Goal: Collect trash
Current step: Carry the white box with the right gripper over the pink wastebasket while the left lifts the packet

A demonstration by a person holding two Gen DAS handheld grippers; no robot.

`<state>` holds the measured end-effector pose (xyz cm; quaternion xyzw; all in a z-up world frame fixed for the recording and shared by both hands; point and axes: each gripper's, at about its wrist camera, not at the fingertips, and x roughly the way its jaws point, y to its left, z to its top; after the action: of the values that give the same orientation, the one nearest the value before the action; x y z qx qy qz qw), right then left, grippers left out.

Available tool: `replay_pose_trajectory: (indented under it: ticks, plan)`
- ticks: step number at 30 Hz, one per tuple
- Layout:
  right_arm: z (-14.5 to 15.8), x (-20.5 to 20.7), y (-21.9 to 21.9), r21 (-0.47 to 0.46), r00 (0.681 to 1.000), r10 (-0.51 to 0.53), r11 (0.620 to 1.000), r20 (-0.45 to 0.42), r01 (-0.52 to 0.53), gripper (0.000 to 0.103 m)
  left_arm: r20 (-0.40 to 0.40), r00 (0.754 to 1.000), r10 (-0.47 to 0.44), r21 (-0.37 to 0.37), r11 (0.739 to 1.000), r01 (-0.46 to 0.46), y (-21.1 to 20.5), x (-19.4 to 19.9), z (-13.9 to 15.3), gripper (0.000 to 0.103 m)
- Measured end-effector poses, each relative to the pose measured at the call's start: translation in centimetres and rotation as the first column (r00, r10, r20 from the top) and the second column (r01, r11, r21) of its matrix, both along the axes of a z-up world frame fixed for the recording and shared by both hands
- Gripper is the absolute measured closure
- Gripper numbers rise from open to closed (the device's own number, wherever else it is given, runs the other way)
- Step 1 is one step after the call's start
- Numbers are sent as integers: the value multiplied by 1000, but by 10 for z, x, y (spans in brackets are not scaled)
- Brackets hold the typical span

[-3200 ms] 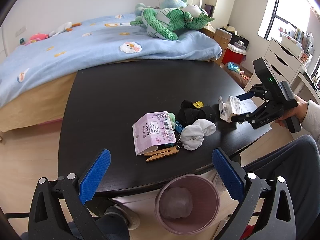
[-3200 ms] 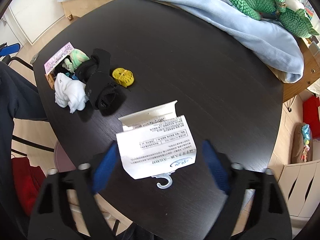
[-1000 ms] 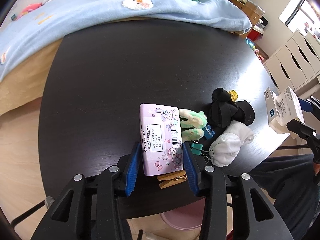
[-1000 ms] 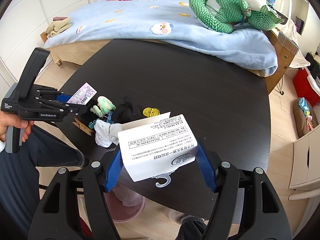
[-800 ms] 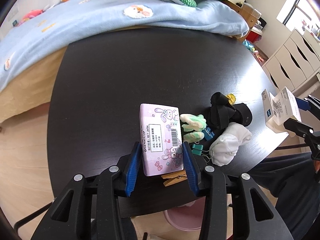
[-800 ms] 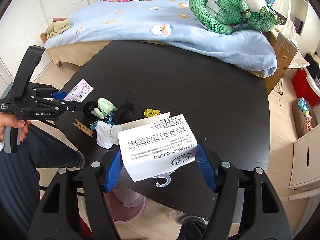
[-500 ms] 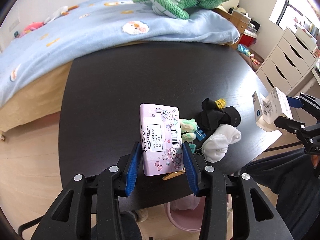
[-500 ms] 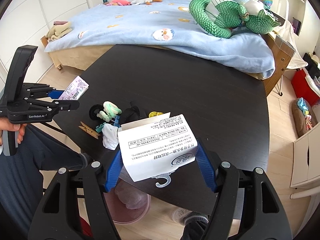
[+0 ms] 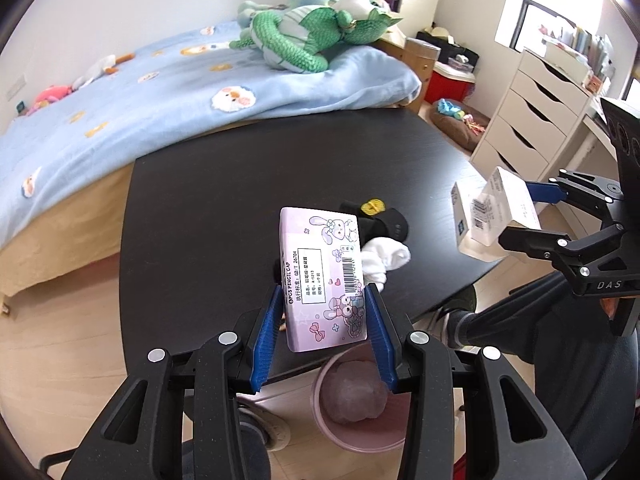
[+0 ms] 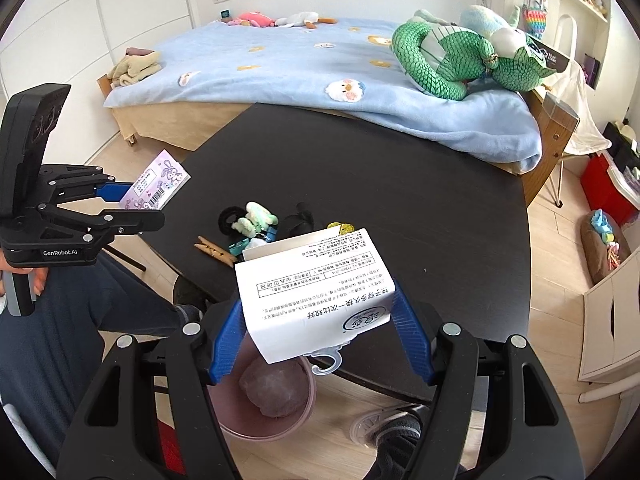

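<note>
My left gripper (image 9: 324, 292) is shut on a pink pencil-cap box (image 9: 324, 280) and holds it in the air above the near edge of the black table (image 9: 220, 200). The right wrist view shows the same gripper (image 10: 132, 204) and box (image 10: 158, 188) at the left. My right gripper (image 10: 318, 308) is shut on a white printed carton (image 10: 316, 292) with a plastic hook; it also appears as the gripper (image 9: 524, 216) and carton (image 9: 492, 216) at the right. A pink bin (image 9: 320, 412) with a crumpled wad inside stands on the floor below both, by the table edge (image 10: 308, 400).
On the table lie a white sock (image 9: 386, 258), a black sock (image 9: 390, 226), a yellow item (image 9: 372, 206), a wooden clothespin (image 10: 214, 252) and a green fuzzy clip (image 10: 254, 220). A person's legs (image 9: 520, 320) flank the bin. A bed (image 10: 300, 68) lies behind, white drawers (image 9: 532, 120) at the right.
Both grippers rose and drew back toward the near table edge with their boxes still held. The pink box came up off the table, and the bin shows more fully below.
</note>
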<state>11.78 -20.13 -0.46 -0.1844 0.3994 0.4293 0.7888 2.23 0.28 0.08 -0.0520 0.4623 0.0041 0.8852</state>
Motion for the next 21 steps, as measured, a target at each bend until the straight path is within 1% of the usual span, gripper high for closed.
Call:
replay_pose_trajectory:
  ticks: [3,8,21]
  plan:
    - [4,-11,-5,16,1000,11,1000,1,-11,36,12,1000,-13,-9,1000,13,-7,-8,3,62]
    - [8,-32,-11,13,999,31,999,19,-32,36,25,999,-26,-11,1000,27,-15,-22,4,62]
    - [2,-79,-17,13,996,92,996,-12,-92,36,46,998,-36,-48,998,38,-25,-51,8,62]
